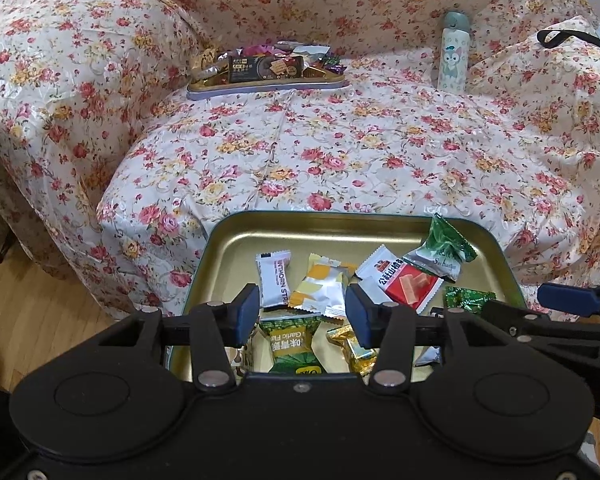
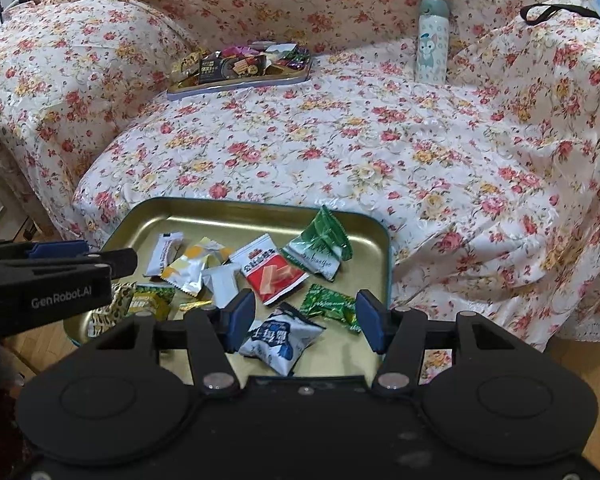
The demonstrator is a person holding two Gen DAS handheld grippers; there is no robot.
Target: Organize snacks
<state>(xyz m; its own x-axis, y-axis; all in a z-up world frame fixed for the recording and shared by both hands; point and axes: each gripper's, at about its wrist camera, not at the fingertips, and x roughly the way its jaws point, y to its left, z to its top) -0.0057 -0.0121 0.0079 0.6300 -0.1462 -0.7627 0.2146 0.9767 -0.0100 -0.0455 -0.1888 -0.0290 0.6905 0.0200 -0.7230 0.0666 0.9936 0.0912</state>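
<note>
1. A shallow gold-lined metal tin with a teal rim (image 2: 386, 256) sat at the near edge of a sofa draped in a floral plastic cover (image 2: 340, 152), holding loose wrapped snacks.
2. The left gripper (image 1: 302, 314) hung over the tin's left half with its blue pads (image 1: 246, 312) apart and nothing pinched; a white-and-yellow candy wrapper (image 1: 320, 290) lay below the gap.
3. The right gripper (image 2: 306, 322) hovered over the tin's right half, likewise parted and empty, above a blue-and-white crinkled packet (image 2: 282, 340).
4. A red-and-white sachet (image 2: 274, 274), a green-and-white pouch (image 2: 320, 250) and a shiny green foil sweet (image 2: 332, 306) lay near one another in the tin's right part.
5. A second, fuller flat tin of dark-wrapped sweets (image 2: 240, 66) rested well away by the backrest, with a pale cartoon-printed bottle (image 2: 432, 46) standing further right.
6. The step looked like picking the next piece to sort. It would go best by lowering one gripper at a time, straddling a wrapper's crimped end rather than its slippery middle.
7. Keeping the two grippers from crossing seemed wise, since they hung near each other over the one tin.
</note>
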